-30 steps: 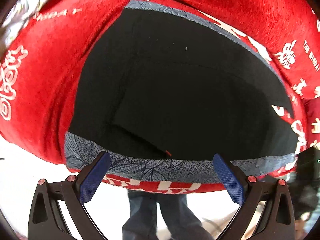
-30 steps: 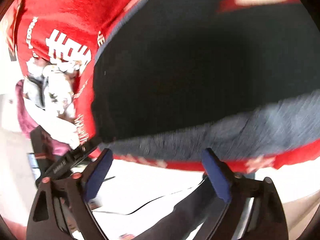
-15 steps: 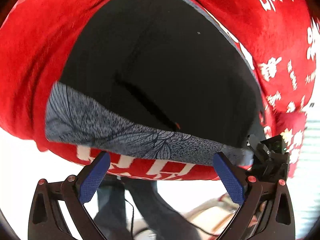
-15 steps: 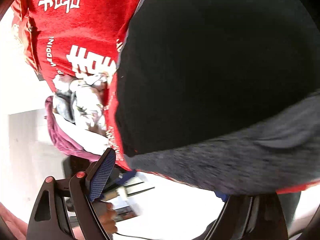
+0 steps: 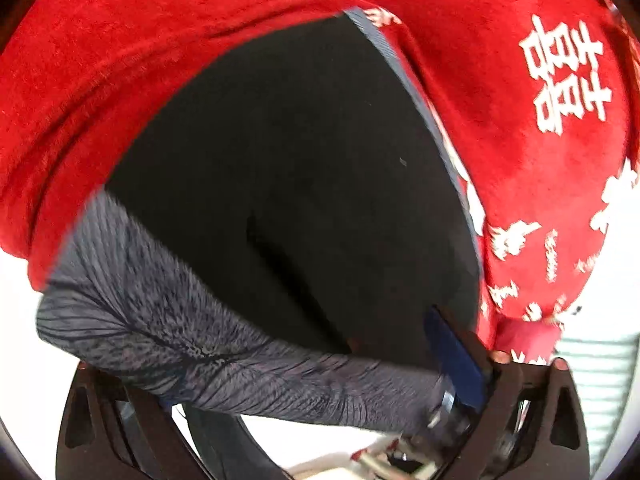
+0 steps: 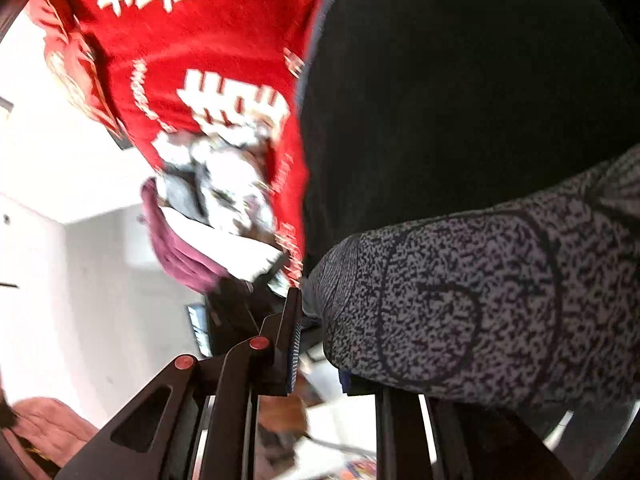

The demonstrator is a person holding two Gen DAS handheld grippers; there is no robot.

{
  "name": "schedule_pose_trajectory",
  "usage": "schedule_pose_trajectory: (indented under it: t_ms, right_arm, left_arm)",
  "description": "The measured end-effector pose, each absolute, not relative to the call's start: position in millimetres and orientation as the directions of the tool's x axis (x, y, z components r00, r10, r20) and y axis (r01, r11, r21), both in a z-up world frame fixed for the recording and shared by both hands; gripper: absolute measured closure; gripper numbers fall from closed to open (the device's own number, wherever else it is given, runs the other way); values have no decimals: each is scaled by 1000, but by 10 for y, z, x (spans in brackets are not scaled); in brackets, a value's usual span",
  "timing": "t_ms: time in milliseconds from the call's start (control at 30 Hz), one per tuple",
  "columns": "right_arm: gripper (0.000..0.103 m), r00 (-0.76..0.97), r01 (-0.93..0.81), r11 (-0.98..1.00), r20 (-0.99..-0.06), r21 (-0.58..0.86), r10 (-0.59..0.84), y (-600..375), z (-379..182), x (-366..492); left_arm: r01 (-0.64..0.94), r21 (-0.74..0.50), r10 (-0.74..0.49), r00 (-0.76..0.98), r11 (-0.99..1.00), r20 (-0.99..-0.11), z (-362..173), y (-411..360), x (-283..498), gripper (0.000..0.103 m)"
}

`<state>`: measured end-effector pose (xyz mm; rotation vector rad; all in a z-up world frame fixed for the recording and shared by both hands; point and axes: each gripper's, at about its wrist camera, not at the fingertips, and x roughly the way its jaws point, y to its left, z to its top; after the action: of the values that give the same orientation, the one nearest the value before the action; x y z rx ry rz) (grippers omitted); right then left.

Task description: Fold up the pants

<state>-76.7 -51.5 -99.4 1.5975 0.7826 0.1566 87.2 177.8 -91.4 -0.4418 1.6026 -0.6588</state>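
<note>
- The pants (image 5: 288,184) lie flat on a red blanket (image 5: 168,52). The main panel is matte black fabric with a rounded outline and a faint diagonal crease across it.
- A grey waistband (image 5: 224,344) edges the near side of the pants. It is a speckled knit with thin dark leaf-vein lines; in the right wrist view the same band (image 6: 480,304) reads as coarse black-and-grey mottling with curved dark lines.
- The waistband is raised off the blanket and bulges toward both cameras, draped over the finger area of each tool.
- Left gripper (image 5: 320,412): its right-hand blue ribbed pad (image 5: 456,356) presses against the waistband corner; the other finger is hidden under the fabric. Whether the tongs are clenched on the cloth cannot be told.
- Right gripper (image 6: 320,352): one black finger with a blue pad (image 6: 294,344) stands against the waistband end; the opposite finger is covered by the fabric. Grasping or released cannot be told.
- The red blanket is plush, with a short nap and large white printed characters (image 5: 568,76).
- Beyond the blanket edge in the right wrist view: a crumpled white-and-grey cloth (image 6: 224,176) and a maroon cloth (image 6: 180,256), both blurred.
</note>
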Motion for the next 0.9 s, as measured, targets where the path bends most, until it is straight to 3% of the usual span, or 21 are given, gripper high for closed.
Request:
schedule_pose_trajectory:
  t_ms: [67,167,200,233,267,433,500,533,567,733,900]
  right_arm:
    - [83,722,441,59,-393,896,570,-474,-1090,-803]
    - [81,713,519,73,-478,852,513,-553,-1222,-1002]
    - [77,722,544,56,-501,837,477,-610,-1268,-1129]
    - [62,728,567,42,-524,823,442,-667,-1306,-1251]
    - [53,729,587,30,-544,809,415,-706,-1328,-1350]
    - [52,821,549,-186,-486,815,299,-849,-1434,-1785]
    - [57,866,496,-318,-436,808,243,-845,-1523,-1890]
    - [86,885,465,-396,-420,792,199,-833,-1574,-1954]
    - [97,885,464,-409,-431,786,175,-851,-1579,-1968]
    - [97,808,570,-131,-524,811,271,-1160,-919,-1583]
    - [97,748,541,189,-572,820,338,-1799,-140,-1003]
  left_arm:
    - [116,-585,-570,-141,803,-810,-949,1799,902,44]
    - [171,-553,-534,-146,815,-833,-967,1942,923,65]
    - [179,-550,-530,-152,816,-835,-970,1947,915,67]
    - [191,-546,-523,-159,816,-837,-967,1958,915,68]
    - [200,-544,-520,-164,815,-838,-955,1987,897,68]
    - [265,-517,-482,-188,814,-856,-926,1962,901,68]
    - [268,-508,-471,-193,819,-861,-926,1969,920,69]
    - [266,-504,-467,-193,822,-863,-917,1972,920,72]
    - [259,-502,-465,-192,825,-864,-886,1987,942,72]
    - [248,-520,-497,-154,817,-854,-555,1865,1027,72]
    - [326,-526,-554,-10,785,-833,59,1380,1362,72]
